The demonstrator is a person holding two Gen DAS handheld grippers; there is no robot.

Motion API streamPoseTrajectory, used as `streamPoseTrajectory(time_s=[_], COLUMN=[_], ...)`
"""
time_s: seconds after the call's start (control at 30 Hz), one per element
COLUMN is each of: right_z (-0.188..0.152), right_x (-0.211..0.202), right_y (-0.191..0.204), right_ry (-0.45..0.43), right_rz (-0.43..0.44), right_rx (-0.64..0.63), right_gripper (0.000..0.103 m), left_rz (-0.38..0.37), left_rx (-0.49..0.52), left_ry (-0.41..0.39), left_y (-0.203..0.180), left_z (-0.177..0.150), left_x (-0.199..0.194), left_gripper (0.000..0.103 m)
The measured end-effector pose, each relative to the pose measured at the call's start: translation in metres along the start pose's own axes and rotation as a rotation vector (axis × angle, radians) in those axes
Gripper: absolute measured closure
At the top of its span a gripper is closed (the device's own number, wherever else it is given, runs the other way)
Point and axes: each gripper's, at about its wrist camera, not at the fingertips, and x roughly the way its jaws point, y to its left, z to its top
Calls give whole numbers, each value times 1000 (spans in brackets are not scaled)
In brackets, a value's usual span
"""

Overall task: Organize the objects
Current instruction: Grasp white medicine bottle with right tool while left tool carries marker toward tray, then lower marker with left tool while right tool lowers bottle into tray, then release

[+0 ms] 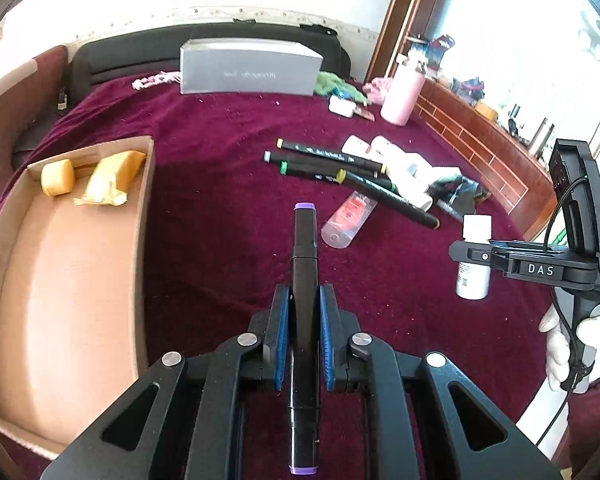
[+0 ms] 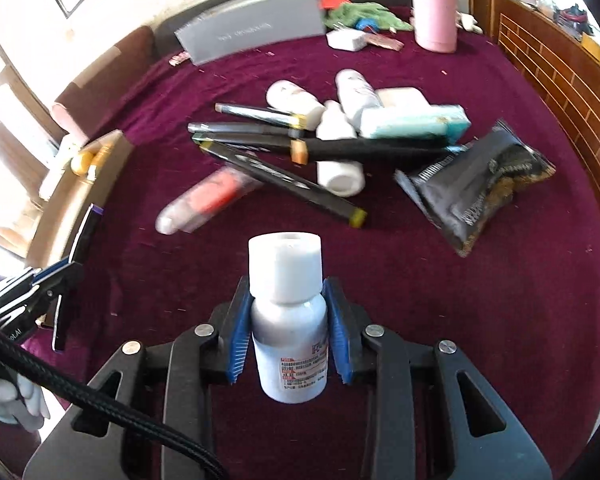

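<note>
My left gripper (image 1: 304, 292) is shut on a black marker with purple ends (image 1: 304, 248), which points forward above the maroon cloth. To its left lies a shallow cardboard box (image 1: 148, 216). My right gripper (image 2: 286, 284) is shut on a small white bottle with a white cap (image 2: 290, 340), held upright between the blue pads. In the left wrist view the right gripper (image 1: 476, 254) holds that bottle (image 1: 474, 280) at the right. In the right wrist view the left gripper (image 2: 66, 268) and its marker (image 2: 86, 232) are at the left edge.
Several black markers (image 2: 260, 168), white bottles (image 2: 340, 136), a clear tube with red inside (image 2: 208, 200) and a black packet (image 2: 476, 184) lie heaped ahead. Two yellow items (image 1: 100, 178) sit in the box. A grey box (image 1: 250, 68) and a pink flask (image 1: 402, 94) stand at the back.
</note>
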Motion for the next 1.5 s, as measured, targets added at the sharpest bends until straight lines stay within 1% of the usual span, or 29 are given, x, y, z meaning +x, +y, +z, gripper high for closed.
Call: streamPoseTrajectory(time_s=[0.2, 0.33, 0.6, 0.8, 1.07, 1.2, 1.3, 1.5], right_z=[6, 12, 22, 30, 36, 43, 50, 65], right_x=[-12, -20, -22, -11, 9, 30, 46, 76], right_y=[31, 55, 114, 158, 212, 236, 252, 280], right_ry=[-51, -75, -82, -59, -18, 26, 47, 94], right_rz=[57, 90, 142, 181, 228, 258, 265, 268], right_rx=[-29, -64, -161, -218, -282, -284, -283, -279], right_gripper=[71, 71, 71, 71, 71, 71, 70, 70], left_rz=[14, 33, 116, 156, 175, 192, 219, 248], left_rx=[-42, -82, -138, -178, -229, -234, -229, -241], left_ry=[-48, -89, -134, -146, -139, -126, -115, -91], left_y=[20, 41, 92, 127, 161, 177, 186, 206], left_z=[0, 1, 2, 1, 4, 17, 28, 44], left_x=[-22, -41, -71, -78, -80, -75, -70, -57], left_gripper=[91, 91, 91, 91, 91, 91, 91, 91])
